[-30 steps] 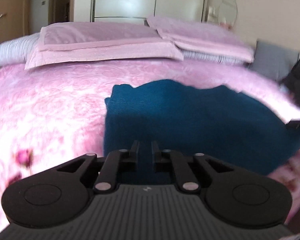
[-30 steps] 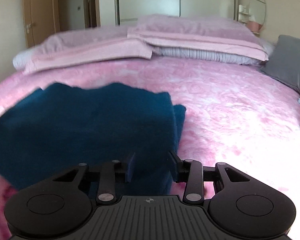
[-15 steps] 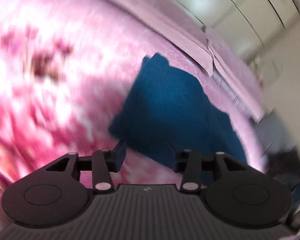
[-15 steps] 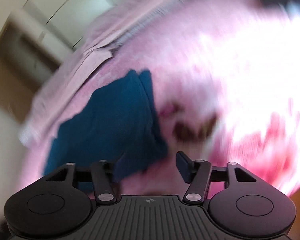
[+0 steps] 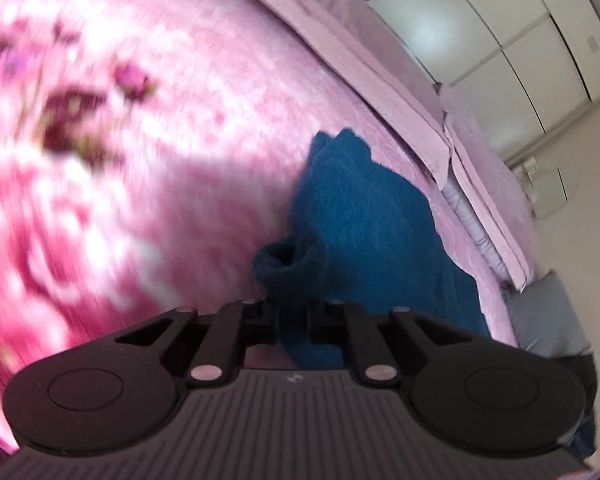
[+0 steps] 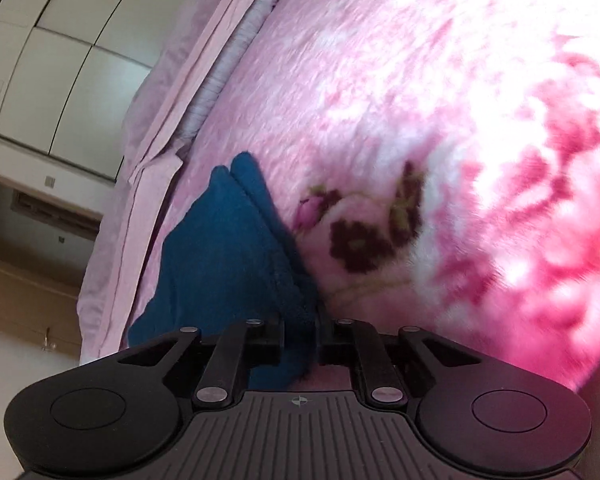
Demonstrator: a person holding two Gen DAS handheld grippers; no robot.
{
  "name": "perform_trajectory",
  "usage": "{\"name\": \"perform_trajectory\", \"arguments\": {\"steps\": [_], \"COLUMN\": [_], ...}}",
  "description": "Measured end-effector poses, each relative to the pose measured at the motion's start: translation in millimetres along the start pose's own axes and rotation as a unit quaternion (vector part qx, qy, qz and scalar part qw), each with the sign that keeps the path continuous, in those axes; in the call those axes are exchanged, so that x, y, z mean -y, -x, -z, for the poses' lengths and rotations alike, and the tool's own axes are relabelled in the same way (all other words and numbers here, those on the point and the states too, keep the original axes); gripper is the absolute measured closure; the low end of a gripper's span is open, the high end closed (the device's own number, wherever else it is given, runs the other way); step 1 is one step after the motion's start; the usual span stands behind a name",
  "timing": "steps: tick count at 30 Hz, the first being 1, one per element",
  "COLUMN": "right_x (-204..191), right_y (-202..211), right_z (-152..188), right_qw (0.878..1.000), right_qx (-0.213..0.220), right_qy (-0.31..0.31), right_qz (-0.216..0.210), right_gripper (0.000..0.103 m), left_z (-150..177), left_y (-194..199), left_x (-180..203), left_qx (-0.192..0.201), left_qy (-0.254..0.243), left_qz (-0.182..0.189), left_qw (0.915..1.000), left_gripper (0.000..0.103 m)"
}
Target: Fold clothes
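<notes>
left wrist view: the left gripper [image 5: 294, 316] has its fingers clenched on a rolled corner of the blue garment [image 5: 360, 216], which lies on the pink floral bed [image 5: 160, 152] below the pillows [image 5: 380, 80]. right wrist view: the right gripper [image 6: 300, 330] pinches the garment's [image 6: 228, 248] other near edge. both views are tilted and blurred.

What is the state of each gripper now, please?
Left gripper: shut on the blue garment.
Right gripper: shut on the blue garment.
</notes>
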State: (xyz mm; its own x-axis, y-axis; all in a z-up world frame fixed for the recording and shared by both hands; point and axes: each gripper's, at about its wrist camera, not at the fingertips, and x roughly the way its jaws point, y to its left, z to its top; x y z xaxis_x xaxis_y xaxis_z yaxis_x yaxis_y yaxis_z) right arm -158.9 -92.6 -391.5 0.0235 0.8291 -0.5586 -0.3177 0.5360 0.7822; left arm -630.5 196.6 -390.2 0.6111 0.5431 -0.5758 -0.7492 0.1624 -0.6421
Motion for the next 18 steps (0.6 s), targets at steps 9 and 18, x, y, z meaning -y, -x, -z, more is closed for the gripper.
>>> {"name": "perform_trajectory", "arguments": {"steps": [9,18], "right_x": [-4.0,-34.6], "right_y": [32.2,43.0], "right_z": [55.0,67.9], "right_qw": [1.0,0.987], "right_qx": [-0.018,-0.076], "right_qy": [-0.022,0.121], "right_qz": [0.006,0.067], "right_gripper": [0.093,0.074], "left_z": [-73.6,-72.6], "left_y": [-12.8,-1.8], "left_x": [2.4,-10.1], "left_qx": [-0.019,-0.016], "left_qy": [-0.134,-0.161], "left_qz": [-0.015,-0.092], "left_qw": [0.9907,0.9825], "left_gripper": [0.093,0.075]}}
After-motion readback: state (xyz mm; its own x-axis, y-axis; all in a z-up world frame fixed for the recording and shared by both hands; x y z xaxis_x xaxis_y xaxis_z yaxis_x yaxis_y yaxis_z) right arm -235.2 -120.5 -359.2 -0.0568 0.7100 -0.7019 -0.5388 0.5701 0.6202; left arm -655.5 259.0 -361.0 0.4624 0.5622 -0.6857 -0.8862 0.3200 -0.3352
